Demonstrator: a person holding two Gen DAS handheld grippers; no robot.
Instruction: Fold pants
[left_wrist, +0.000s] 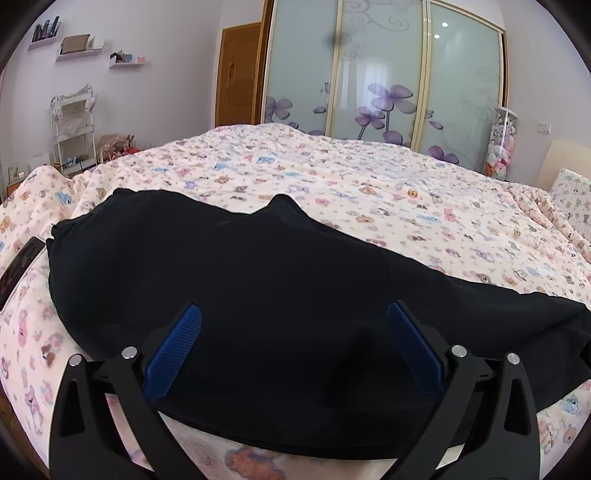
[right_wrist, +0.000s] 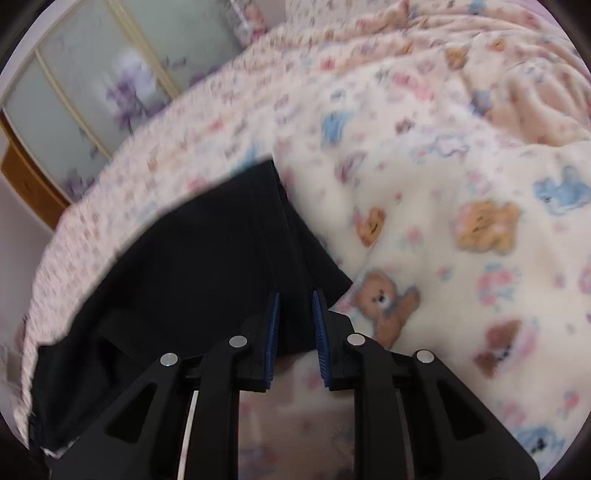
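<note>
Black pants (left_wrist: 258, 295) lie spread across a bed with a teddy-bear print blanket (left_wrist: 369, 192). My left gripper (left_wrist: 293, 314) is open, its blue pads (left_wrist: 173, 354) wide apart just above the near part of the pants. In the right wrist view the pants (right_wrist: 192, 258) run to the left, and my right gripper (right_wrist: 295, 299) is shut on their leg end at the near corner. The fabric passes between the narrow blue pads (right_wrist: 272, 332). The view is blurred.
A dark phone-like object (left_wrist: 20, 266) lies on the blanket at the far left. A wardrobe with frosted flower doors (left_wrist: 380, 74) stands behind the bed, a white rack (left_wrist: 72, 136) at the left, a pillow (left_wrist: 572, 199) at the right.
</note>
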